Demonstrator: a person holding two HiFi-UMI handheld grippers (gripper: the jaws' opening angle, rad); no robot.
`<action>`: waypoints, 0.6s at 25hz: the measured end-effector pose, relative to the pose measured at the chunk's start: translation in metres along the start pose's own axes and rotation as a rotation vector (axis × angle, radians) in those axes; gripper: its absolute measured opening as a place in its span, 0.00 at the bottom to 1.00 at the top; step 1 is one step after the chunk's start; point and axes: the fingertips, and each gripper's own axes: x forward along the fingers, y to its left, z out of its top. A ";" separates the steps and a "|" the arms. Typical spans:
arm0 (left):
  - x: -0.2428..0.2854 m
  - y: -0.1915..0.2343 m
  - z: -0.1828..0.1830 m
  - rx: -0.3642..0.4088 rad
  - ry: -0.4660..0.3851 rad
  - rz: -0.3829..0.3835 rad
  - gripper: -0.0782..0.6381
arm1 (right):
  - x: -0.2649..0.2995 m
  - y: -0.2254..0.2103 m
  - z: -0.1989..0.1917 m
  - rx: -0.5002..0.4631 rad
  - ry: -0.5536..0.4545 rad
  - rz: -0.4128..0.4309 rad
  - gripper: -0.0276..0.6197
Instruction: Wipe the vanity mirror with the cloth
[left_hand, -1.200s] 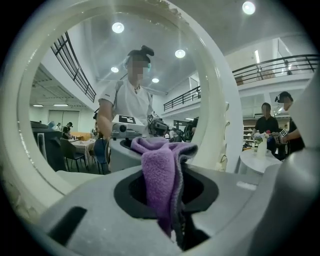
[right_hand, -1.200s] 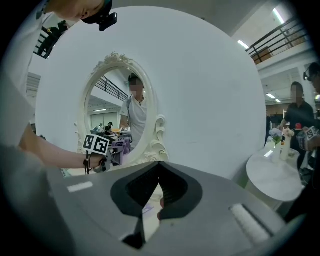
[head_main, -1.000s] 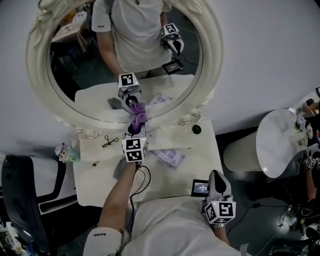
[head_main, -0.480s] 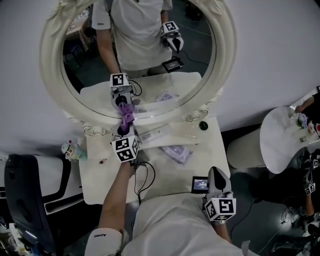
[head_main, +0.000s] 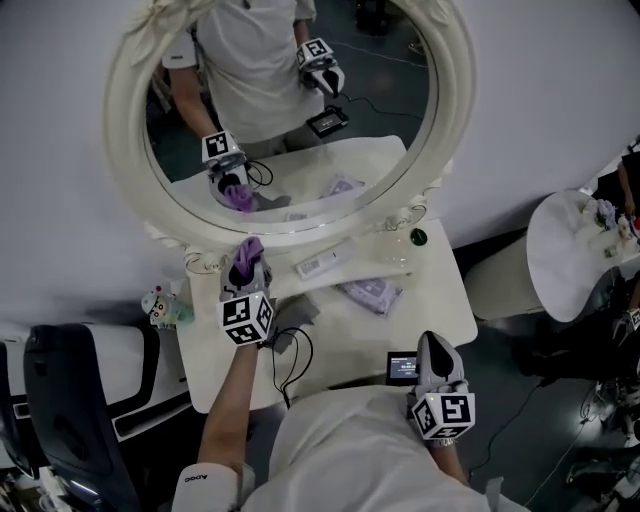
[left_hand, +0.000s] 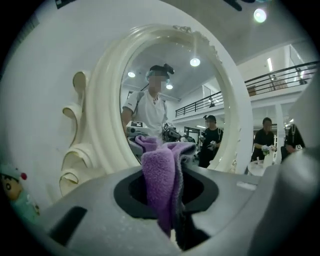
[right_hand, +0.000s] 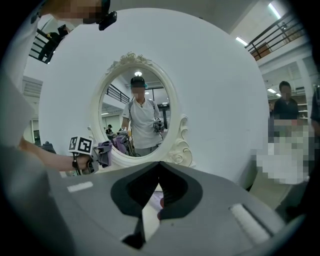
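An oval vanity mirror (head_main: 290, 110) in an ornate white frame (head_main: 130, 190) stands at the back of the white table. My left gripper (head_main: 246, 262) is shut on a purple cloth (head_main: 248, 249) just in front of the frame's lower rim, and the cloth is off the glass. In the left gripper view the cloth (left_hand: 162, 180) sticks up between the jaws, with the mirror (left_hand: 170, 100) ahead. My right gripper (head_main: 432, 352) hangs at the table's front right, close to my body. Its jaws (right_hand: 159, 167) are shut and hold nothing. They face the mirror (right_hand: 137, 115) from afar.
On the vanity table (head_main: 440, 310) lie a white box (head_main: 325, 262), a purple packet (head_main: 372, 294), a small screen device (head_main: 402, 367), a black cable (head_main: 290, 350) and a dark round item (head_main: 418, 237). A figurine (head_main: 163, 305) stands at the left edge. A black chair (head_main: 70, 400) stands left and a round white table (head_main: 575, 255) right.
The left gripper has drawn the cloth leftward and back off the mirror's lower glass to in front of the frame. The head view has shifted. The right gripper has stayed put.
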 end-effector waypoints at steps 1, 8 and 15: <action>-0.014 -0.002 0.003 -0.007 -0.015 -0.019 0.24 | -0.001 0.006 -0.002 0.005 0.002 0.001 0.05; -0.125 -0.043 0.005 -0.044 -0.079 -0.191 0.24 | -0.008 0.050 -0.014 0.019 0.013 0.050 0.05; -0.205 -0.077 0.009 -0.095 -0.108 -0.242 0.24 | -0.017 0.085 -0.011 -0.023 -0.005 0.152 0.05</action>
